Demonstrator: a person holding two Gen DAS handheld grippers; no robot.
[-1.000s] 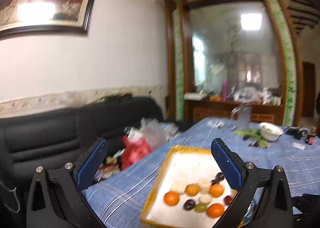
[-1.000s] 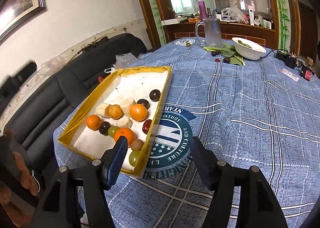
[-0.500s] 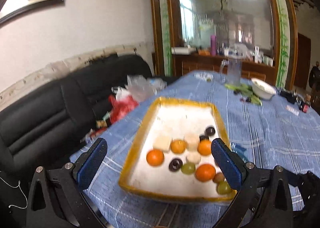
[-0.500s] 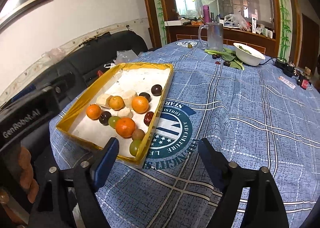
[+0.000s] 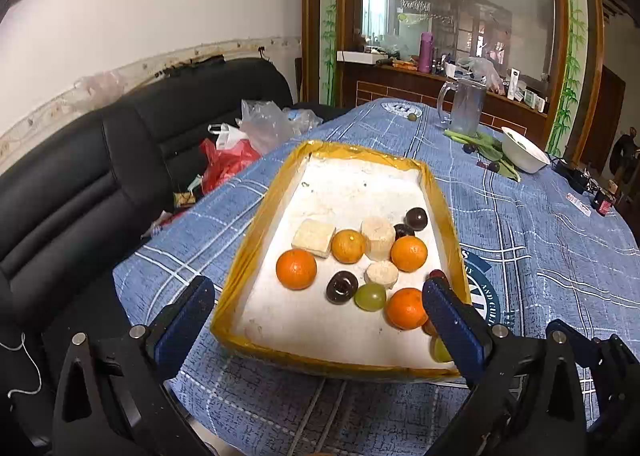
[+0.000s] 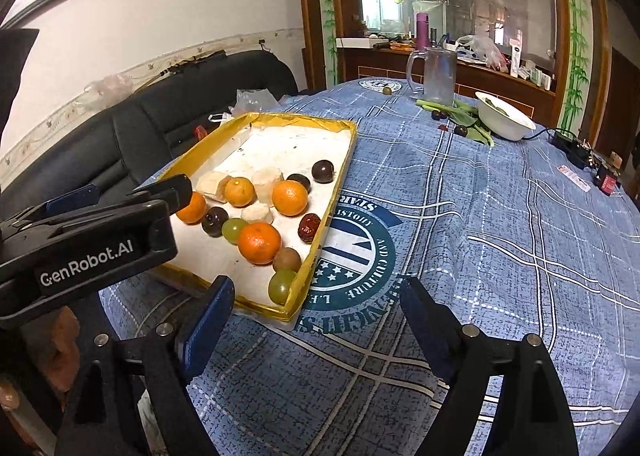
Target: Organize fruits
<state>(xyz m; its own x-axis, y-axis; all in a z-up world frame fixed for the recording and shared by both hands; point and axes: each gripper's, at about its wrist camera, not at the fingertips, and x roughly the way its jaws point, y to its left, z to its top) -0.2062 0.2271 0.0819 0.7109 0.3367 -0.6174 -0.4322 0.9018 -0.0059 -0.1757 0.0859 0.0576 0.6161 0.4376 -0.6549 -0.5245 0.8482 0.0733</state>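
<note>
A yellow-rimmed white tray [image 5: 256,232] [image 6: 340,183] on the blue checked tablecloth holds several fruits: oranges [image 5: 296,269] [image 6: 259,242], dark plums [image 5: 341,287], green grapes [image 5: 370,296] [image 6: 280,286], a red date [image 6: 309,226], a kiwi [image 6: 287,259] and pale cut pieces [image 5: 314,238]. My left gripper [image 5: 320,316] is open and empty, hovering over the tray's near end; it also shows in the right wrist view [image 6: 100,232]. My right gripper [image 6: 316,320] is open and empty, just right of the tray's near corner.
A glass jug [image 6: 438,75], a white bowl [image 6: 504,117], green leaves and loose dark fruits [image 6: 460,130] stand at the table's far end. A black sofa [image 5: 80,175] with plastic bags [image 5: 260,123] lies left of the table. Small items [image 6: 606,179] sit at the right edge.
My left gripper has tilted down and moved in over the tray's near end. My right gripper has shifted only slightly. Both stay open.
</note>
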